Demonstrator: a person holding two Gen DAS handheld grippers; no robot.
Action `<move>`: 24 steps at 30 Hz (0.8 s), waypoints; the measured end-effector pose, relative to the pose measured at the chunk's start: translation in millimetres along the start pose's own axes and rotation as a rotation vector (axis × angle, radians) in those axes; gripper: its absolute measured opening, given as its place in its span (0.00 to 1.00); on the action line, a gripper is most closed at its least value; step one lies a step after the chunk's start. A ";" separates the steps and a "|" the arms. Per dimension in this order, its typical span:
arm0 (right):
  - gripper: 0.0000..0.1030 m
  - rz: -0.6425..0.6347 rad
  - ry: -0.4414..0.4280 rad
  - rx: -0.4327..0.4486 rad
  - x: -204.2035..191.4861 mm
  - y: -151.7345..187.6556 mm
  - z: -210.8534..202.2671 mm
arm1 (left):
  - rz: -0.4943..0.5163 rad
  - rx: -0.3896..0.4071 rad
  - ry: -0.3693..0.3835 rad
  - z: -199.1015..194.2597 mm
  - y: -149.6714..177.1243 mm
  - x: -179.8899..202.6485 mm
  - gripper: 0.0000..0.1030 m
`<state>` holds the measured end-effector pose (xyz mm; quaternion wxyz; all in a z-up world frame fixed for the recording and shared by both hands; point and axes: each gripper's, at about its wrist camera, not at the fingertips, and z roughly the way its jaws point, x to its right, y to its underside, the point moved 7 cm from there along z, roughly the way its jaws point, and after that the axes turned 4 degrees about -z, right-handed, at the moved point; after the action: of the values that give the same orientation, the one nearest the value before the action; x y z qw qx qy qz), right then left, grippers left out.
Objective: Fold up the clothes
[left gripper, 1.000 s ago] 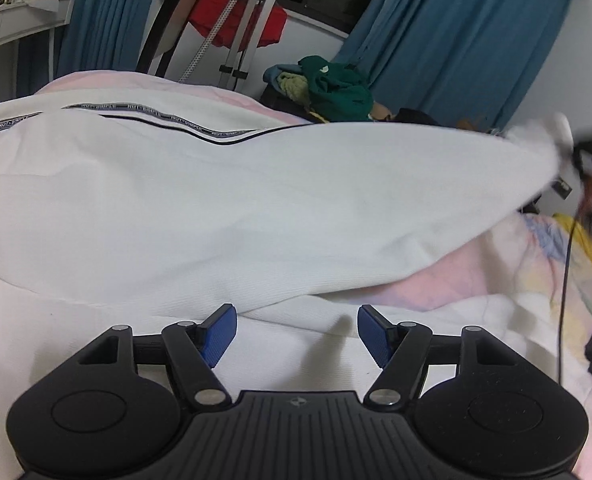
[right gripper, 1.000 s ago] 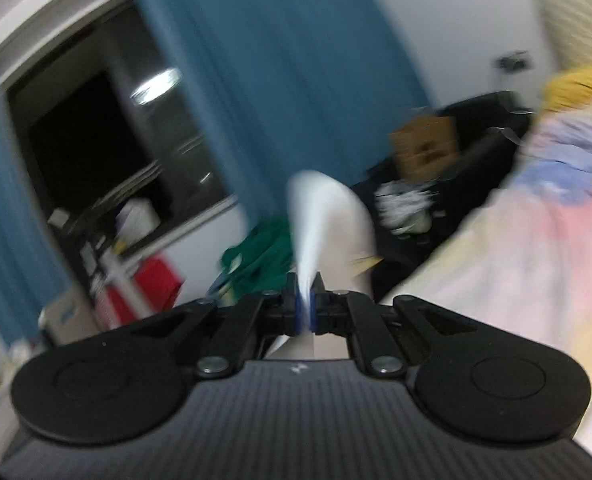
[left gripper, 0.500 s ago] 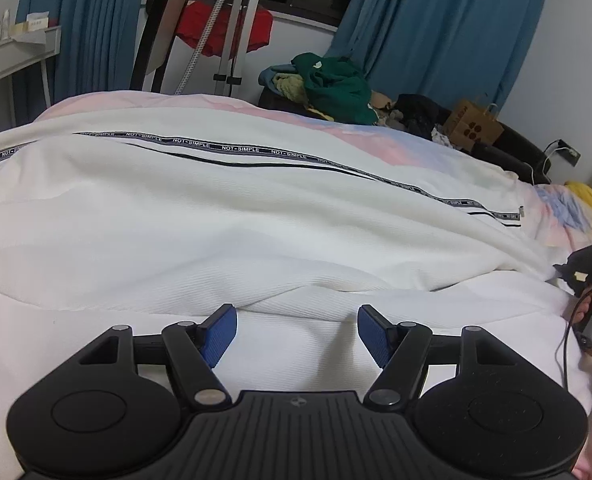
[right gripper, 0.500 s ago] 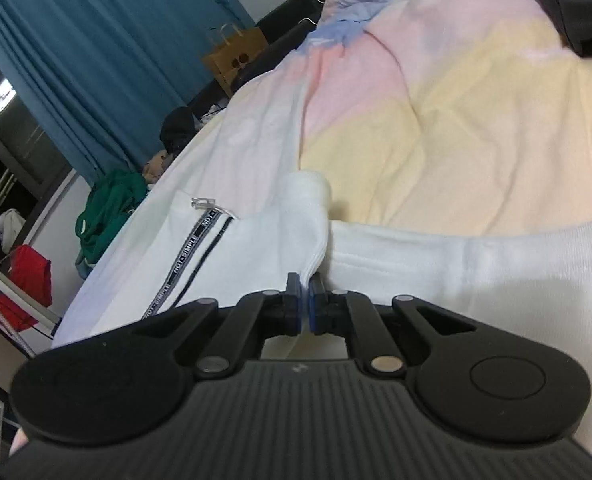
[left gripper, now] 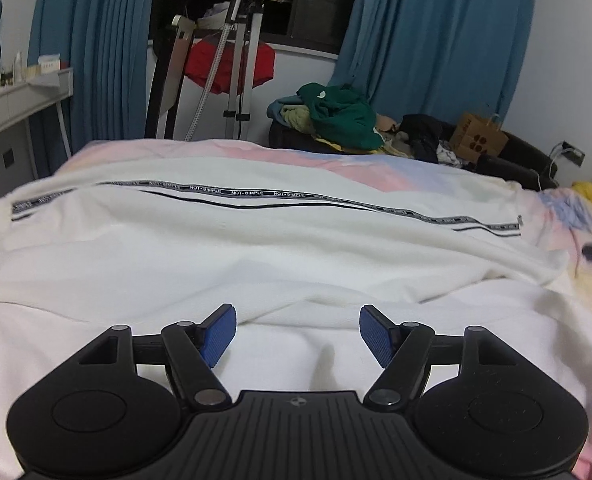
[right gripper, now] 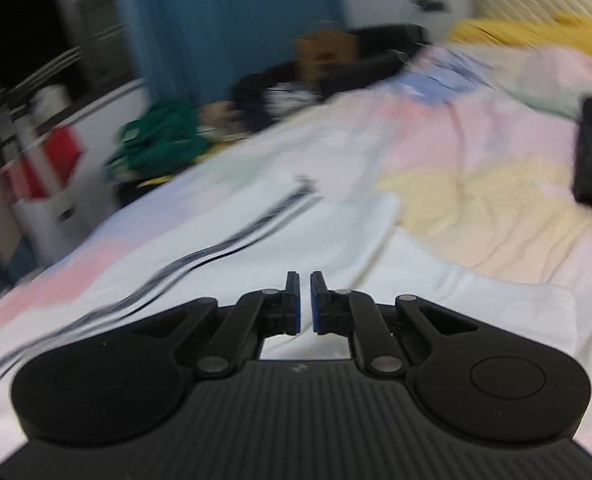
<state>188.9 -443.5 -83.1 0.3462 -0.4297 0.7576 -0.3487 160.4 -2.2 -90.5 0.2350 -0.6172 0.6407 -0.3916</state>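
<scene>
Half a second before, the right gripper [right gripper: 304, 300] had pinched a corner of the white garment [left gripper: 256, 248]; by this moment the cloth was out of its jaws, which stood nearly closed with a thin gap and nothing between them. That view was smeared by motion. The garment lay spread flat across the bed [left gripper: 335, 164], its printed tape trim [left gripper: 248, 193] running from left to right along the far side, a thin black line just beside it. One folded layer lay over the near part, its edge crossing just ahead of the left gripper [left gripper: 297, 334]. That gripper hung low over the cloth with its jaws wide apart, the blue pads [left gripper: 218, 334] holding nothing.

Beyond the bed's far edge, a dark seat or tub [left gripper: 292, 140] held a heap of clothes, with a green top [left gripper: 343, 114] uppermost and yellowish fabric under it; which kind of holder it was could not be told. A brown paper bag [left gripper: 477, 140] stood to its right, contents hidden. A red cloth [left gripper: 232, 66] hung on a rack by the blue curtains [left gripper: 435, 40].
</scene>
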 end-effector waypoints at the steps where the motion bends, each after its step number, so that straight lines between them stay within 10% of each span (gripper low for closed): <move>1: 0.09 -0.031 -0.038 0.005 -12.7 2.1 -14.2 | 0.008 0.016 0.002 -10.9 -0.7 4.9 0.69; 11: 0.09 -0.248 -0.299 0.021 -88.9 33.9 -112.4 | 0.119 0.095 -0.054 -86.8 22.2 40.6 0.74; 24: 0.09 -0.268 -0.339 0.019 -91.9 55.6 -136.1 | 0.174 0.076 -0.045 -110.2 52.4 60.1 0.81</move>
<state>89.8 -308.5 -38.0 0.4231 -0.5759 0.6212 -0.3216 34.5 -41.0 -56.9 0.3057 -0.5584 0.6713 -0.3796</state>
